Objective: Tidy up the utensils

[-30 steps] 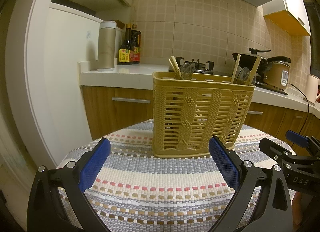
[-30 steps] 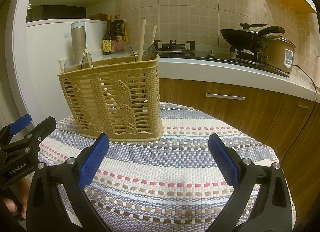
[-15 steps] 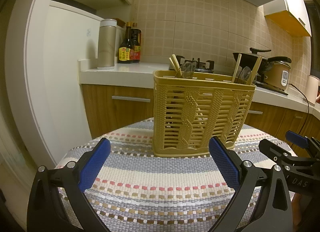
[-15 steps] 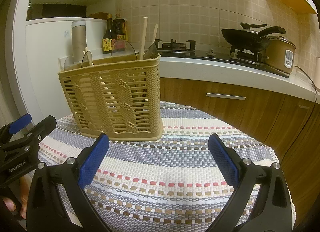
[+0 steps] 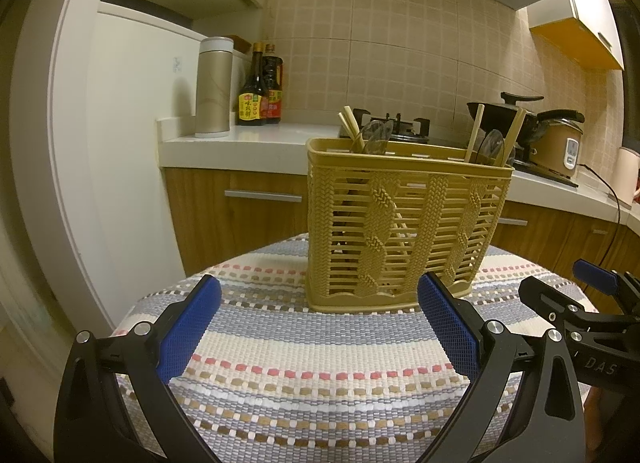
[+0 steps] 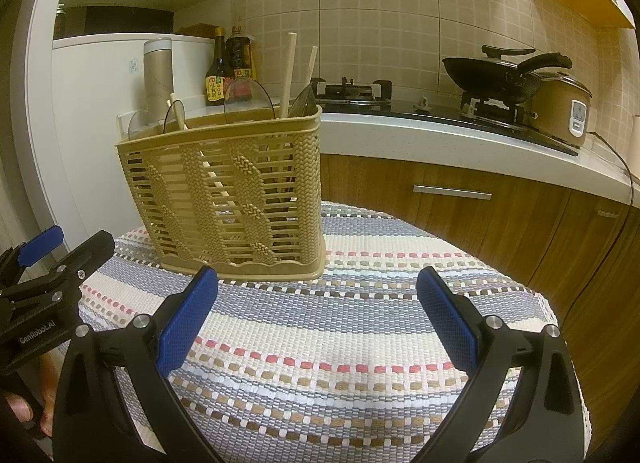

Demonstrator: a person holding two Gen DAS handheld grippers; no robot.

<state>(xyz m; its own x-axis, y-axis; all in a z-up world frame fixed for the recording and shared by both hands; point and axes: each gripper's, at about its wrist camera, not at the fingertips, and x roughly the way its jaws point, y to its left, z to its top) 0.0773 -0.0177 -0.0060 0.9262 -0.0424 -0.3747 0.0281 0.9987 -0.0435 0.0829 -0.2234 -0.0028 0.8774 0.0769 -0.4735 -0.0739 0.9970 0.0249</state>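
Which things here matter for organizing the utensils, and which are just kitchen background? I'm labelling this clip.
Job:
basket
chopsticks
spoons
left gripper, open
right gripper, open

Background:
flask
sauce bottles
stove
wok
rice cooker
tablecloth

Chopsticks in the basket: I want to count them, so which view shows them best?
The right wrist view: two chopsticks rise well above the basket rim against pale tile, and another shows beside the spoons. The left wrist view shows the chopsticks shorter, against the dark stove and wok.
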